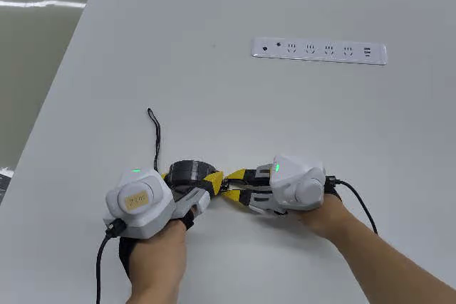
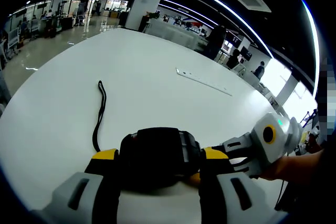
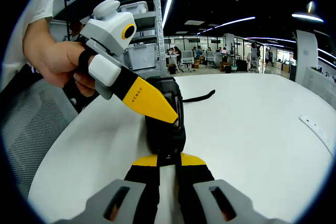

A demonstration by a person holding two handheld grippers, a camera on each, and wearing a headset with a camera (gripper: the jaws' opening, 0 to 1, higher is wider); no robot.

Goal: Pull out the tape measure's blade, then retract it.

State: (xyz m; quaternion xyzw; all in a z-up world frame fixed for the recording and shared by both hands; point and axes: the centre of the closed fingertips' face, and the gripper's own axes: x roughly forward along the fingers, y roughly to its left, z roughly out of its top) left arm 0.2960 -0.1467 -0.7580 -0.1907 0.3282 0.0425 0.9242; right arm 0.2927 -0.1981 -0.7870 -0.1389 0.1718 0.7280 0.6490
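Left gripper view: left gripper [image 2: 160, 157] clamps the black tape measure [image 2: 157, 142] (rounded, rubbery); right gripper [image 3: 168, 160] pinches its front.

There is one tape measure [image 1: 191, 171], one black wrist strap [image 1: 155, 137], one white power strip [image 1: 318, 50] and one white table [image 1: 214, 69]. The grippers number two, the left gripper [image 2: 160, 156] and the right gripper [image 3: 170, 160], each with two yellow-tipped jaws (four jaws altogether). Two hands show, a left hand [image 1: 158, 255] and a right hand [image 1: 325, 215]. Two black cables [image 1: 358, 201] run from the grippers.
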